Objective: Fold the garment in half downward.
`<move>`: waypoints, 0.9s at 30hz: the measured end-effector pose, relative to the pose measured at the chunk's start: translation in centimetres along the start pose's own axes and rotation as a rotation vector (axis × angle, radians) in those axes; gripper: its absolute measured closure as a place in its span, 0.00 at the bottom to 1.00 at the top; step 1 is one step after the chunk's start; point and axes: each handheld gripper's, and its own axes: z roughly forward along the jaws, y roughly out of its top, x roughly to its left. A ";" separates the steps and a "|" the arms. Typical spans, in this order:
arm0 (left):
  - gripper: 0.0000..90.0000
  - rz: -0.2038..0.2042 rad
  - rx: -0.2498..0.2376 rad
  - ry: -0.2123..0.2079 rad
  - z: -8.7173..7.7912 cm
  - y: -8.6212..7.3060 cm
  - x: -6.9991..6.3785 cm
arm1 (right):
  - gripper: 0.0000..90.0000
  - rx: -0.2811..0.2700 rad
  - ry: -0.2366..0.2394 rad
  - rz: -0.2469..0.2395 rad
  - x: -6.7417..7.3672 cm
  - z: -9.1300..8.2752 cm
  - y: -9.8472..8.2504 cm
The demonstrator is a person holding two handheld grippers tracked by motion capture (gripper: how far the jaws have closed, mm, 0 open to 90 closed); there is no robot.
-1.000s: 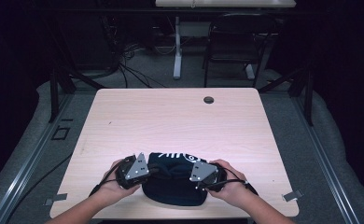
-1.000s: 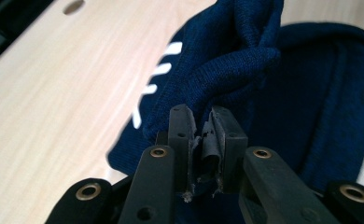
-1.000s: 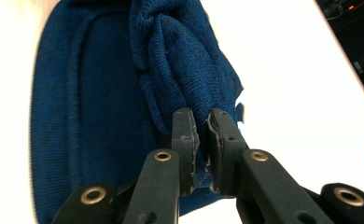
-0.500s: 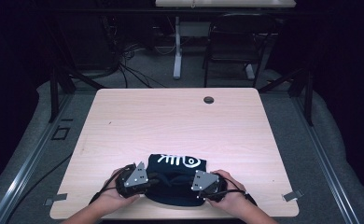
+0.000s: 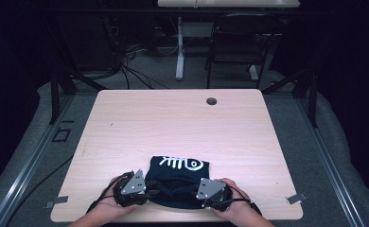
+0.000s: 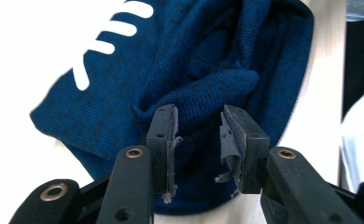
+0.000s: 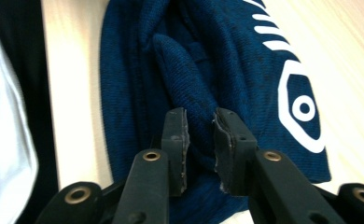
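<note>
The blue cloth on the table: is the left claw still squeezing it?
Apart. In the left gripper view the left claw has just been opening; its jaws stand off a fold of the cloth between them, with gaps on both sides.

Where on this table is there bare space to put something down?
Free: the table from the garment's far edge to the small round hole, plus both side strips. Crowded: the near edge, where left gripper and right gripper flank the garment.
</note>
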 end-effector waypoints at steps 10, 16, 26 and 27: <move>0.68 -0.029 -0.002 0.026 -2.2 -0.4 0.0 | 0.76 -0.046 0.039 0.053 0.6 -1.9 -1.1; 0.71 -0.022 -0.025 0.054 -2.8 1.0 1.1 | 0.93 -0.116 0.004 0.101 -0.5 -2.9 0.3; 0.88 -0.062 -0.007 0.025 -0.7 1.6 2.0 | 0.85 -0.059 -0.021 0.142 -1.8 -0.6 0.6; 0.88 -0.055 0.008 0.013 -0.5 1.3 1.8 | 0.84 -0.055 -0.009 0.148 -1.6 -0.4 0.4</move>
